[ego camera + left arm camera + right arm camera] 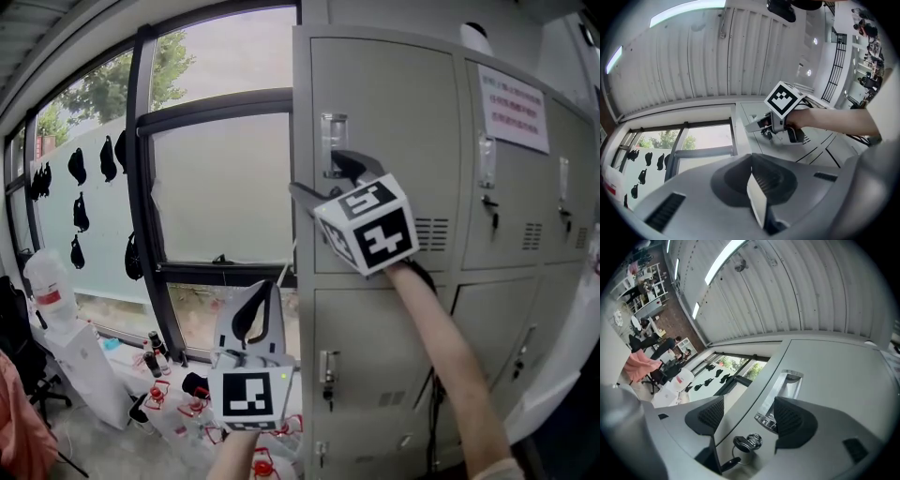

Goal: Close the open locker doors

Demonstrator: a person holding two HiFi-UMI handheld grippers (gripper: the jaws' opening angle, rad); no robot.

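A bank of grey lockers (525,234) fills the right of the head view, and every door I see lies flush. My right gripper (323,180) is up against the top-left door (394,103), just below its recessed metal handle (333,142). In the right gripper view its jaws (750,420) stand open with the handle recess (785,387) and the keyed lock (747,442) between them, gripping nothing. My left gripper (265,289) hangs lower, in front of the window, with its jaws (752,173) shut and empty. From the left gripper view the right gripper (761,125) rests on the door.
A dark-framed window (216,187) adjoins the lockers' left side. Bottles (155,356) and a white water jug (47,286) stand on the floor below. A paper notice (513,106) is stuck to an upper door. A person in pink (642,366) sits at desks behind.
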